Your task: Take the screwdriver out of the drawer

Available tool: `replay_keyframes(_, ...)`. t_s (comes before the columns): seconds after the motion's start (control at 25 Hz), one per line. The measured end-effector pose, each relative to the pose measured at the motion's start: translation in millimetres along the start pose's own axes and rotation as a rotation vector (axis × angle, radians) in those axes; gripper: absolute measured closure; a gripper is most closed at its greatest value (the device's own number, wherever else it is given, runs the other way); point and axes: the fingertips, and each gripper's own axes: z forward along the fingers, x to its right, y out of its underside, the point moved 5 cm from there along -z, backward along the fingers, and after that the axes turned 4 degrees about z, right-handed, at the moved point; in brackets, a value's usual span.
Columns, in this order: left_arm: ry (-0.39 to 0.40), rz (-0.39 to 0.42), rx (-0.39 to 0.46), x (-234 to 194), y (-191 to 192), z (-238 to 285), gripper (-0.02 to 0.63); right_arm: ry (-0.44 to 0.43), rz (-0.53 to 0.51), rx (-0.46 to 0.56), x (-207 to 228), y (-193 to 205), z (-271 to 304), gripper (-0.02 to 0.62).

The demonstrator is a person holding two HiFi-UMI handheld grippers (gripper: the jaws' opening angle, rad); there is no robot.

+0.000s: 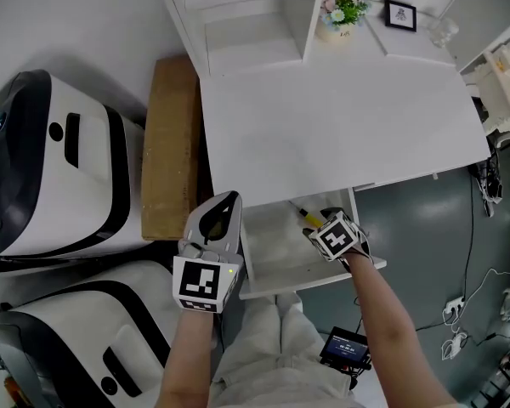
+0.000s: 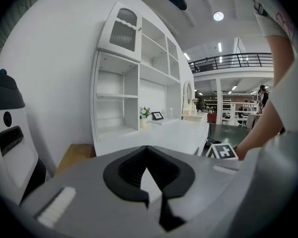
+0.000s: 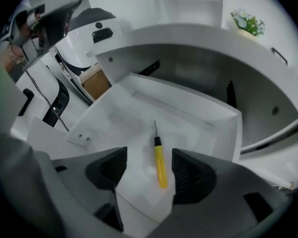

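Right gripper view: the right gripper point(image 3: 148, 171) is held over the open drawer point(image 3: 188, 103) with its jaws apart. The yellow-handled screwdriver point(image 3: 160, 166) is seen between them. It lies flat on the drawer floor, nearer the right jaw, is not gripped, and its tip is pointed toward the far wall. In the head view the drawer is shown at the near edge of the white desk point(image 1: 340, 126). The left gripper point(image 1: 223, 211) is held just left of the drawer, its jaws closed on nothing.
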Motion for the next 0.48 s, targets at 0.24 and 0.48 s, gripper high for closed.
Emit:
replay_keyframes(0.24, -0.003, -0.002, -0.009, -1, 5, 5, 0.607, 0.006, -0.048, -0.09, 9, 6, 35, 0.334)
replay_keyframes(0.48, -0.025, -0.042, -0.036, -3, 8, 5, 0.607, 0.016, -0.083, -0.154, 14, 12, 59, 0.357)
